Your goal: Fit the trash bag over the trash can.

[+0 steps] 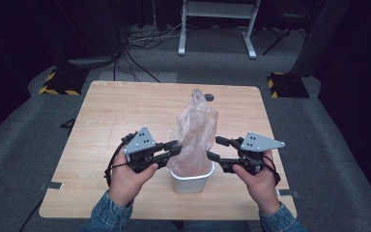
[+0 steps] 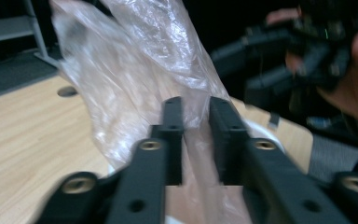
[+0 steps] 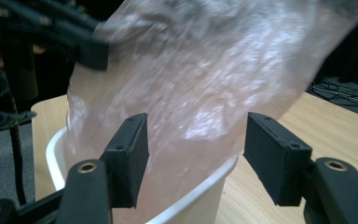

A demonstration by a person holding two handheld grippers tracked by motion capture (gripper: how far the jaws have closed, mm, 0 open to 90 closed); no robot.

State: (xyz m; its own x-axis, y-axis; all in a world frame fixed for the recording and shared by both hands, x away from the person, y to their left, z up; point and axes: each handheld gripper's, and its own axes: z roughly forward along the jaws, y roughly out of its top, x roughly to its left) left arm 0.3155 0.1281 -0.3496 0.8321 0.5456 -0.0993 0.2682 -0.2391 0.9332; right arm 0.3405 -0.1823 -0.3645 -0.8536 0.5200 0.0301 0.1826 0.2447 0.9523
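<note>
Nearest the high camera: two denim sleeves and two hands, each around a black gripper. Between them, near the front edge of the wooden table, stood a small white bin with a clear pinkish plastic bag rising tall and crumpled out of it. Left gripper at the bag's left side, its fingers nearly together, a narrow gap between them with bag film in it; could not tell whether the film was truly pinched. Right gripper just beside the bag's right side, fingers spread wide, bag and bin rim between them, apparently nothing held. Farther out, past the bag, a small dark round hole in the table top. Beyond the table, grey carpet, loose cables, the white legs of a stand, and two black-and-yellow striped blocks.
</note>
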